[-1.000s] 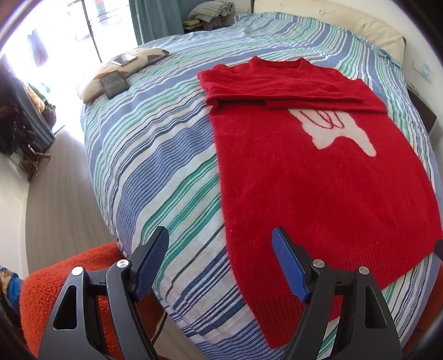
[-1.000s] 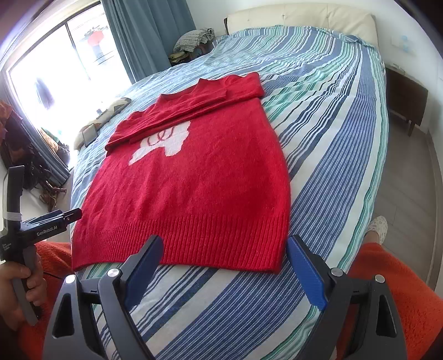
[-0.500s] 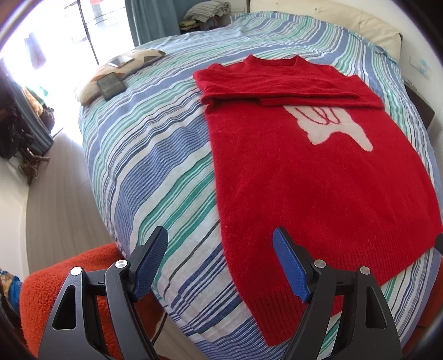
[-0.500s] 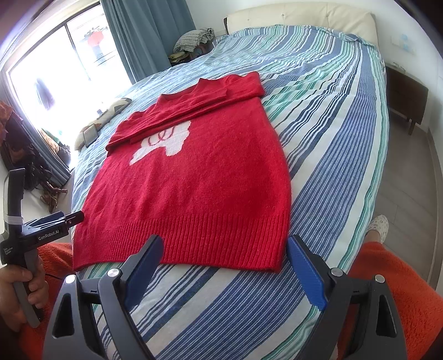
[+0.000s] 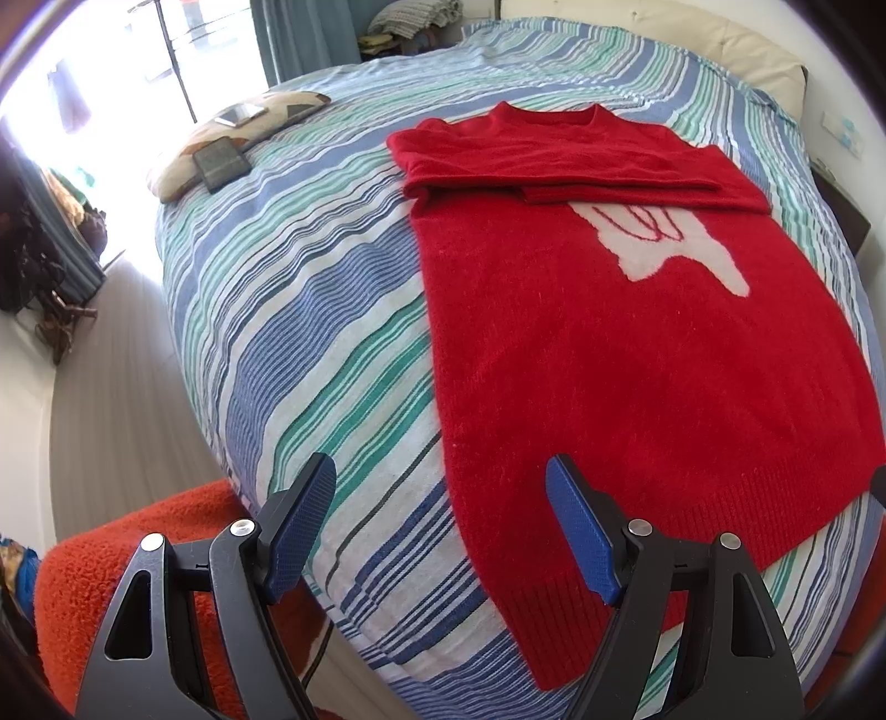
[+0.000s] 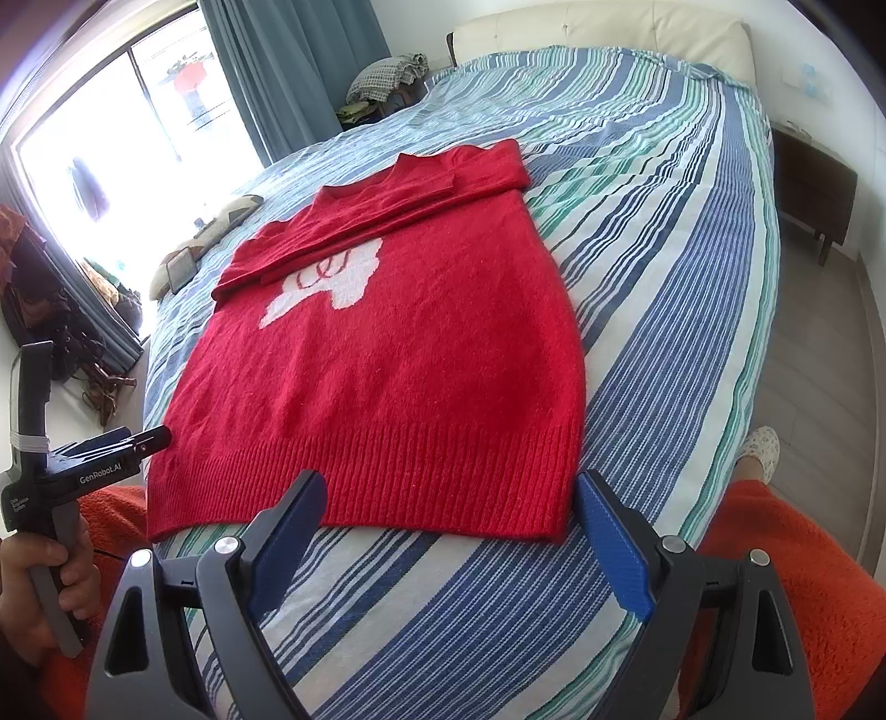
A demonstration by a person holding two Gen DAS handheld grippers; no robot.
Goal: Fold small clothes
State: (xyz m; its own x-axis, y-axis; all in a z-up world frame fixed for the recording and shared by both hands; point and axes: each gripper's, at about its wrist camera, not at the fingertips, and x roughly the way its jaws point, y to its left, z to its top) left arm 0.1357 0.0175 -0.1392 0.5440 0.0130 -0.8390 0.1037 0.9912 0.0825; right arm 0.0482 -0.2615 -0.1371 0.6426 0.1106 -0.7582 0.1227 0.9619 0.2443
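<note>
- Spread wide on both tools, nothing between them: left gripper [image 5: 440, 520] with blue ribbed pads [image 5: 576, 531] on black plastic arms, poised over the near bed edge beside the sweater's hem corner; right gripper [image 6: 448, 531] likewise splayed and empty, poised just short of the hem.
- Also seen from the right wrist camera at far left: left gripper [image 6: 141, 440] side-on, handle gripped in the left hand [image 6: 39, 598].
- Red knit sweater [image 6: 398, 365] lying flat, front up, on the bed, hem nearest; broad ribbed band [image 6: 387, 471] along that hem, fuzzy fine knit above.
- White knitted motif [image 5: 673, 252] with thin red looping lines on the chest, partly covered by the sleeves.
- Both sleeves [image 5: 554, 166] folded across the chest in a straight flat band, round ribbed neckline beyond.
- Striped bedspread [image 6: 653, 288] in blue, green and white beneath, thin woven cloth, smooth with faint ripples.
- Orange fleecy fabric [image 5: 116, 559] at the near edge, nubbly.
- Patterned cushion [image 5: 243, 130] farther left, bearing a dark flat rectangular case [image 5: 221, 163].
- Cream padded headboard [image 6: 598, 27] and teal curtain [image 6: 293, 66] at the far end.
</note>
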